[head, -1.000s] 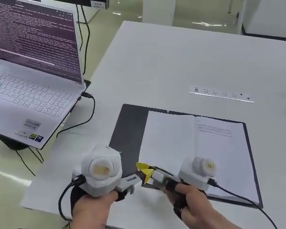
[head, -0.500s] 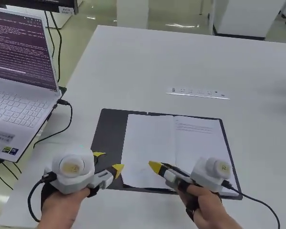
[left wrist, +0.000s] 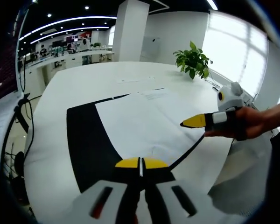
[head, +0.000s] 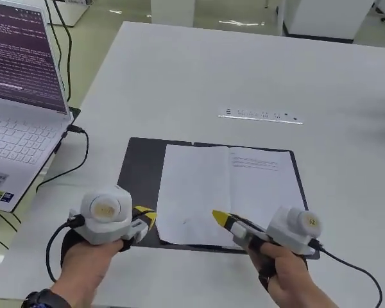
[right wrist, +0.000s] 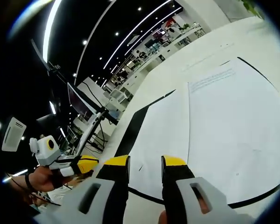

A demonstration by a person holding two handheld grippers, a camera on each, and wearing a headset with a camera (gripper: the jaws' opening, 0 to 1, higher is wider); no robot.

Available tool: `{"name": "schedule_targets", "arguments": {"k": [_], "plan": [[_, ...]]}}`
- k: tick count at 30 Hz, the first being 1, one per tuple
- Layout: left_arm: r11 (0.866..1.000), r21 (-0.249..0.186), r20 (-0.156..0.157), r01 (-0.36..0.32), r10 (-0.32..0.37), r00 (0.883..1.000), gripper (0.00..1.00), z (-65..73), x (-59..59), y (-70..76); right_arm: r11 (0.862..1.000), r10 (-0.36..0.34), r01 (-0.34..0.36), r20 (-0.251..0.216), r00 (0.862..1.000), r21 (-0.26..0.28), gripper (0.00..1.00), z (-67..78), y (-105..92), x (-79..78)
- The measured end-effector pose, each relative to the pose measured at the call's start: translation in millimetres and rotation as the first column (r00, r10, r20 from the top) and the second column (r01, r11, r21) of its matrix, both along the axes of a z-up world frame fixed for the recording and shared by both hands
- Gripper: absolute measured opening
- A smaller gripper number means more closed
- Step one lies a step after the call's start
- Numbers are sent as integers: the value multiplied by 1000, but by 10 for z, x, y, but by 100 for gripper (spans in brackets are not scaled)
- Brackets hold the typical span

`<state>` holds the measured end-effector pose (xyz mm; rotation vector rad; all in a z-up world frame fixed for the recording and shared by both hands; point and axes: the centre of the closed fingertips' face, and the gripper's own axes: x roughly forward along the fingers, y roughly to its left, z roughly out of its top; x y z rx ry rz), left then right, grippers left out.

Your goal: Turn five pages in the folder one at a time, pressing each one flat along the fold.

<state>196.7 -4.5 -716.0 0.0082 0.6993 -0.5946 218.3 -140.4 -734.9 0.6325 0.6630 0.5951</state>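
Folder [head: 140,183] lies open and flat at mid-frame on a smooth white table [head: 199,64]. Its cover is matte black; the white pages [head: 196,192] are spread on both sides of the fold, and the right one has a few printed lines at the top.

At the upper left there is an open laptop [head: 16,122] with a pale keyboard. A black cable [head: 77,160] loops from its side, near the folder's left edge but apart from it. A slim socket strip [head: 260,116] lies above the folder, well apart.

I see the left gripper [head: 146,215] at the lower left, yellow tips pressed together with nothing between them, at the cover's bottom-left corner. The right gripper [head: 219,218] is at the lower centre over the pages' bottom edge, jaws a little apart and empty. I can't tell whether it touches the paper.
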Motion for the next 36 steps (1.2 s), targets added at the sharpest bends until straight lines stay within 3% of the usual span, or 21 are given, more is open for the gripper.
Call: {"name": "schedule_targets", "arguments": {"k": [3, 12, 17, 20, 22, 23, 26, 29, 31, 36], "plan": [[1000, 12, -21, 18, -18, 1000, 0, -112, 1, -63, 1000, -9, 9, 1, 1000, 22, 18, -3, -16, 3], [999, 22, -91, 34, -31, 995, 0, -413, 39, -188, 1000, -2, 3, -26, 1000, 20, 16, -117, -37, -18], [1000, 29, -147, 13, -9, 989, 0, -568, 41, -180, 1000, -3, 4, -38, 999, 24, 16, -159, -50, -1], [995, 97, -197, 10, 9, 980, 0, -704, -2, -100, 1000, -6, 7, -41, 999, 26, 16, -171, -57, 16], [986, 162, -222, 50, -13, 975, 0, -805, -61, -60, 1000, -4, 5, -41, 999, 23, 16, -185, -60, 30], [987, 155, -190, 40, -10, 982, 0, -772, -33, -85, 1000, -3, 4, -42, 999, 21, 16, -199, -63, 39], [983, 172, -192, 60, -26, 981, 0, -757, -41, -103, 1000, -6, 7, -43, 999, 19, 16, -227, -72, 65], [985, 164, -210, 59, -23, 977, 0, -758, -27, -83, 1000, -15, 16, -47, 999, 23, 16, -256, -73, 127], [991, 133, -239, 27, 5, 971, 0, -762, -23, -75, 999, -16, 17, -42, 999, 27, 15, -257, -63, 184], [989, 145, -252, 32, 6, 968, 0, -764, -26, -90, 1000, -12, 13, -41, 999, 27, 14, -293, -73, 305]]}}
